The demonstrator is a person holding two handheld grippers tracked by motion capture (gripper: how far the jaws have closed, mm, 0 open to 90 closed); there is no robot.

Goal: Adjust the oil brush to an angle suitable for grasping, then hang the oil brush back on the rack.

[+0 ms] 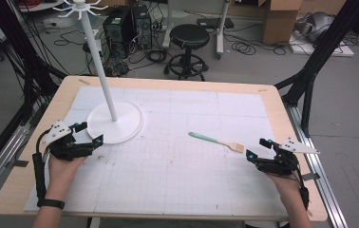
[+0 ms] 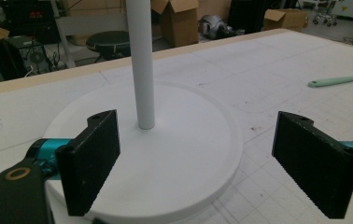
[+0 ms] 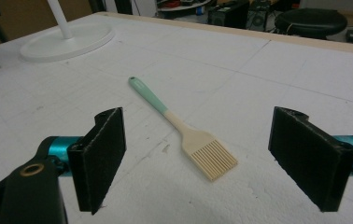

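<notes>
The right tool (image 1: pixel 255 149) sits near the worktop (image 1: pixel 177 85) edge at about four o'clock, its jaws standing wide apart with nothing between them. The pastry brush (image 1: pixel 215 141) lies flat on the white mat just ahead of it, toward the tool's ten o'clock: bristles nearest the jaws, mint handle pointing away toward the stand. In the right gripper view the brush (image 3: pixel 184 133) lies between the two pads but clear of both.

The left tool (image 1: pixel 89 133) is also spread open, straddling the near rim of the white stand's base (image 1: pixel 120 128) at nine o'clock, not squeezing it.

My worry is the pick-up. The brush lies low and thin, so jaws that close too high would slide over it. Gripping the soft bristles rather than the neck could let it droop or twist out. And the stand is tall; a nudge from the left tool could rock it.
</notes>
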